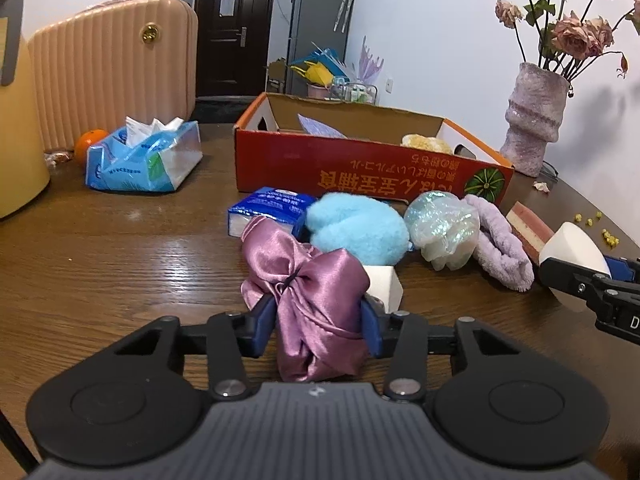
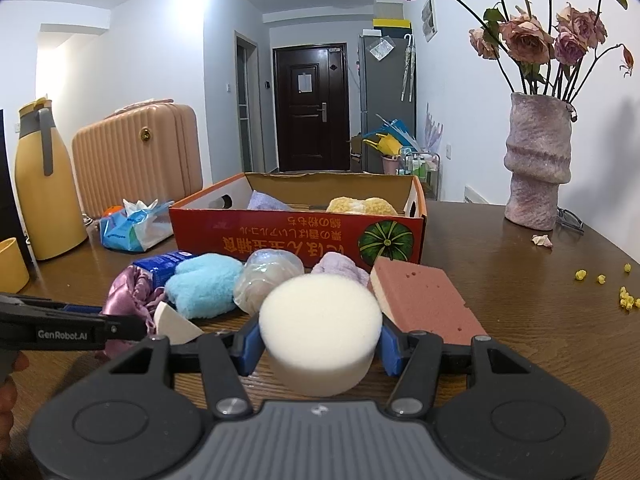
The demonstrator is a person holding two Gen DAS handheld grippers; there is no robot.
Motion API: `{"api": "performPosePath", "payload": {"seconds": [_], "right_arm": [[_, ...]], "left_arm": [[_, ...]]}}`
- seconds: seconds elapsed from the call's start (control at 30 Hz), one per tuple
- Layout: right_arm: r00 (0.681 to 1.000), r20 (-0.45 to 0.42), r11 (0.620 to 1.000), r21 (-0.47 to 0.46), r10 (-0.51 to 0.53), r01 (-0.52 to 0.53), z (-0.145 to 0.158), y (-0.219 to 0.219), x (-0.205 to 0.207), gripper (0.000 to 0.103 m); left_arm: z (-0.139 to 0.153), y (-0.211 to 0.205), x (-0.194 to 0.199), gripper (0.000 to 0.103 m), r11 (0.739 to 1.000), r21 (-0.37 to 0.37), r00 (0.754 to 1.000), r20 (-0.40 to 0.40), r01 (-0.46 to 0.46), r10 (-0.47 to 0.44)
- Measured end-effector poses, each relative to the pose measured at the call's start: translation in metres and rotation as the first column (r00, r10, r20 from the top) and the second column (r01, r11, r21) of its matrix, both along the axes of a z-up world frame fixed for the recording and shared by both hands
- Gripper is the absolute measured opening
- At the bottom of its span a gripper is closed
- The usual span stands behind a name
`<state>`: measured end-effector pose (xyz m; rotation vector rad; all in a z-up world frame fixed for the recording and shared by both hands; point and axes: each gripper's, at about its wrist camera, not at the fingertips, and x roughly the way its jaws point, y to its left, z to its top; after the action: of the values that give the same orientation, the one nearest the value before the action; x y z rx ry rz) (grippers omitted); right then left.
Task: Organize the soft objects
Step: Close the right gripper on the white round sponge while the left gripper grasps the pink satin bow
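Observation:
My left gripper (image 1: pixel 318 316) is shut on a purple satin cloth (image 1: pixel 308 276) that rests on the wooden table, its blue pads pressing both sides. In my right gripper (image 2: pixel 320 344), held shut, sits a round white sponge (image 2: pixel 320 316). Ahead in a row lie a blue tissue pack (image 1: pixel 272 208), a blue fluffy pad (image 1: pixel 356 228), an iridescent mesh puff (image 1: pixel 444 224), a lavender towel (image 1: pixel 500 248), a pink sponge block (image 2: pixel 424 300) and a white wedge sponge (image 1: pixel 384 284). Behind them stands an open red cardboard box (image 2: pixel 280 236) holding a yellow fluffy item (image 2: pixel 362 205) and a lavender cloth (image 2: pixel 264 202).
A blue tissue bag (image 1: pixel 144 160) and an orange (image 1: pixel 90 142) lie at the left, near a yellow jug (image 2: pixel 48 196) and a peach suitcase (image 1: pixel 112 68). A pink vase (image 1: pixel 532 120) of dried roses stands at the right, with yellow crumbs (image 2: pixel 624 300) by the table edge.

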<state>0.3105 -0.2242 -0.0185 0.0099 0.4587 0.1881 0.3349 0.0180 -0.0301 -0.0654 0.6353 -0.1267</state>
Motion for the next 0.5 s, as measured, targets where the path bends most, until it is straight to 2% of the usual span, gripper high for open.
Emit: {"api": "performPosePath", "payload": {"seconds": [0.13, 0.5], "right_arm": [[1.000, 0.005, 1.000, 0.002, 0.001, -0.001, 0.001, 0.000, 0.000, 0.056], [0.999, 0.051, 1.000, -0.004, -0.001, 0.002, 0.004, 0.002, -0.004, 0.056]], "left_arm": [[0.008, 0.001, -0.009, 0.041, 1.000, 0.007, 0.999, 0.046, -0.015, 0.015], [0.031, 0.000, -0.036, 0.041, 0.997, 0.031, 0.979, 0.190, -0.074, 0.067]]}}
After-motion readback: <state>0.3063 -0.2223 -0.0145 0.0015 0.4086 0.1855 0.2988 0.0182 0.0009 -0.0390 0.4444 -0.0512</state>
